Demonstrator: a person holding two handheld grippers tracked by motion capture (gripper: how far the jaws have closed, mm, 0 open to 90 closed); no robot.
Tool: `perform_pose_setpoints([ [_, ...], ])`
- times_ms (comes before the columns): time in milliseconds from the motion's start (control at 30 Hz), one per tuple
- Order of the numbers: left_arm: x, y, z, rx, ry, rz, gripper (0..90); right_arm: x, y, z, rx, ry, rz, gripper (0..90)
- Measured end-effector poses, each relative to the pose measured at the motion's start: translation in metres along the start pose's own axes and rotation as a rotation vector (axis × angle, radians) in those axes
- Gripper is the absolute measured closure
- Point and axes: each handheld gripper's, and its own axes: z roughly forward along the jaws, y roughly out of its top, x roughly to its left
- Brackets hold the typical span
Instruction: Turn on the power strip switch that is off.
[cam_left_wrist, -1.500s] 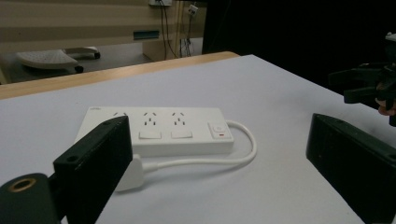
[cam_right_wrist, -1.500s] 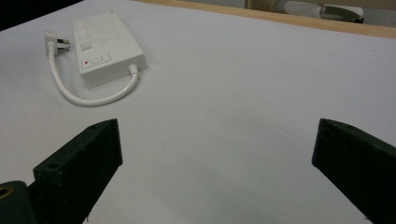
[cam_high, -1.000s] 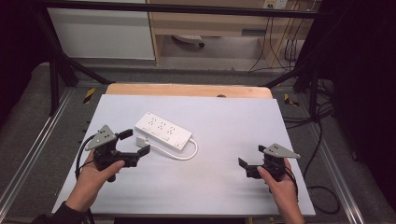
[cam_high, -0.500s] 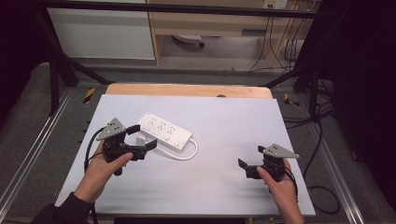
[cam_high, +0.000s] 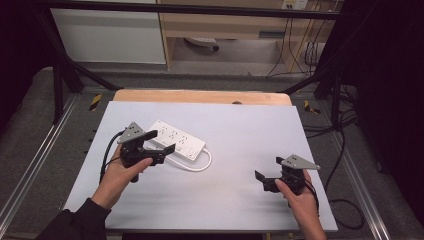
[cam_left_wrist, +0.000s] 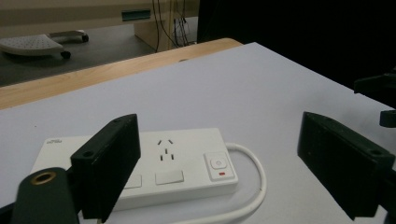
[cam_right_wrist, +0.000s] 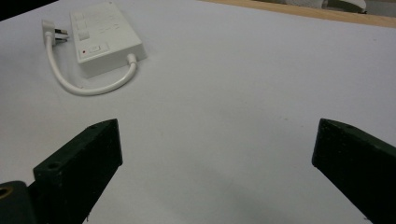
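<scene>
Over on the left, the left gripper (cam_high: 159, 142) sits right at the near end of the white power strip (cam_high: 176, 140), fingers spread wide and just narrowing a touch, one over the strip's top and the other out past its switch end. They hold nothing; whether a pad brushes the casing, I can't tell. The strip lies flat and slanted on the left half of the pale surface (cam_high: 250, 130), its short white cable (cam_high: 197, 165) looping off the near end and curling back beside it. Moving right across bare surface, the right gripper (cam_high: 267, 172) rests low by the near right edge, well apart from the strip, fingers wide open and empty.
</scene>
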Motion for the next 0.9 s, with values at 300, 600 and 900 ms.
perform_pose_setpoints([
  [300, 0.002, -0.001, 0.012, 0.002, 0.022, 0.017, 24.2, 0.000, 0.000, 0.000, 0.003, 0.003, -0.001, 2.2],
  [600, 0.010, -0.004, 0.026, 0.038, 0.019, -0.034, 39.1, 0.000, -0.001, 0.000, 0.005, 0.000, 0.002, 2.2],
  [900, 0.017, -0.008, 0.034, 0.046, 0.076, -0.030, 54.5, -0.001, -0.001, -0.001, 0.007, 0.001, -0.003, 2.2],
])
